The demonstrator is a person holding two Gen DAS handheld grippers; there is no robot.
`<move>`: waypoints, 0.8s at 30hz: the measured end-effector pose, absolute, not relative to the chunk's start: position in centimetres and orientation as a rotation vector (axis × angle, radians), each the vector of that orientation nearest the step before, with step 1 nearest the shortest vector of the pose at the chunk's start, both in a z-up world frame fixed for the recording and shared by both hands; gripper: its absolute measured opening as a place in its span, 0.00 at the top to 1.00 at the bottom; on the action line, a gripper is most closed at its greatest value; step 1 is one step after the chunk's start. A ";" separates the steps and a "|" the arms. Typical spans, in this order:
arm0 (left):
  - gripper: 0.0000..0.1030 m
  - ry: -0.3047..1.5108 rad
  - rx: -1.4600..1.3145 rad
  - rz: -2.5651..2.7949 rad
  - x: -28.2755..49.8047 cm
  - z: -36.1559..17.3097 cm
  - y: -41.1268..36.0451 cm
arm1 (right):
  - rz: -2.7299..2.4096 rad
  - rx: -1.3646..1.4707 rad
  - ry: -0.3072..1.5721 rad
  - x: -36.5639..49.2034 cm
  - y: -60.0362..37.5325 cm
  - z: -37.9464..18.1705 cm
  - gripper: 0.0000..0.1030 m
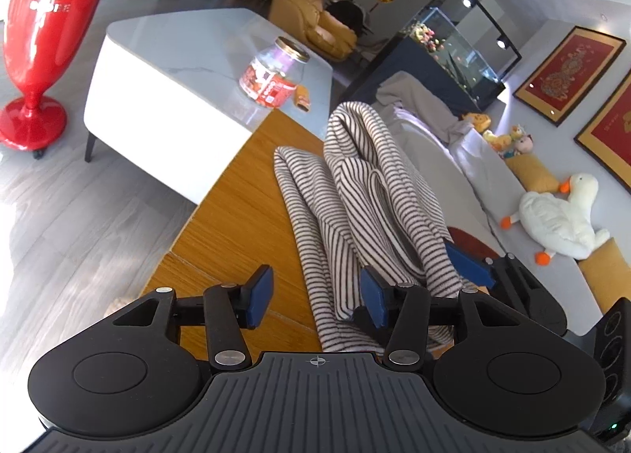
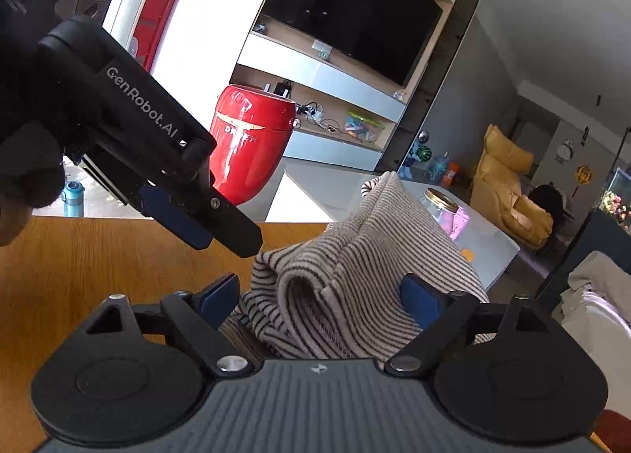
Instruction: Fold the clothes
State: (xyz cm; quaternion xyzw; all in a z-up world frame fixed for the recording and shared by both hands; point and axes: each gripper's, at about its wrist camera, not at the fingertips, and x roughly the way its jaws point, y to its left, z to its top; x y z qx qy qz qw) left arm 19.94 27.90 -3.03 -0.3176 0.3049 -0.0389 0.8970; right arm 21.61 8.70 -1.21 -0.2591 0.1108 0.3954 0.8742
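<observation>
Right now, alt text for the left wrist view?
Striped cloth lies bunched on a wooden table, partly between the left gripper's open jaws. The right gripper grips it at right; a white table with a jar stands behind.

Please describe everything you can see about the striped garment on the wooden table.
The striped garment is a soft knit, cream with thin dark stripes. It lies bunched in thick folds on the wooden table, one part raised in a hump. A ribbed opening, perhaps a cuff or collar, shows in the right wrist view. It fills the gap in the right tongs, with both blue pads against it. The left tongs stand open at its edge.
</observation>
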 end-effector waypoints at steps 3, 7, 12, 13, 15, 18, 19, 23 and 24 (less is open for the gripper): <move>0.47 0.632 -0.672 -0.097 20.0 -3.0 28.1 | 0.838 -0.434 0.262 22.6 7.6 0.8 0.66; 0.49 0.676 -0.758 -0.199 20.3 -4.4 28.4 | 0.842 -0.413 0.263 23.0 6.8 2.6 0.77; 0.49 0.710 -0.701 -0.268 21.2 -5.1 26.1 | 0.884 -0.168 0.403 26.0 4.6 5.7 0.81; 0.49 0.712 -0.689 -0.276 21.5 -5.1 25.7 | 0.914 -0.090 0.432 26.4 4.3 6.6 0.82; 0.48 0.713 -0.685 -0.292 22.2 -5.3 25.1 | 0.998 0.004 0.476 26.8 4.3 8.1 0.84; 0.48 0.719 -0.658 -0.298 22.8 -5.1 24.3 | 1.055 -0.039 0.566 27.2 6.2 7.3 0.85; 0.48 0.721 -0.646 -0.298 22.9 -5.1 23.9 | 1.043 -0.073 0.585 27.3 6.5 6.3 0.85; 0.46 0.720 -0.563 -0.272 22.0 -4.2 23.4 | 1.036 -0.109 0.659 27.4 6.5 3.0 0.84; 0.41 0.719 -0.541 -0.260 21.4 -4.0 23.7 | 1.031 -0.130 0.635 26.9 6.5 2.7 0.84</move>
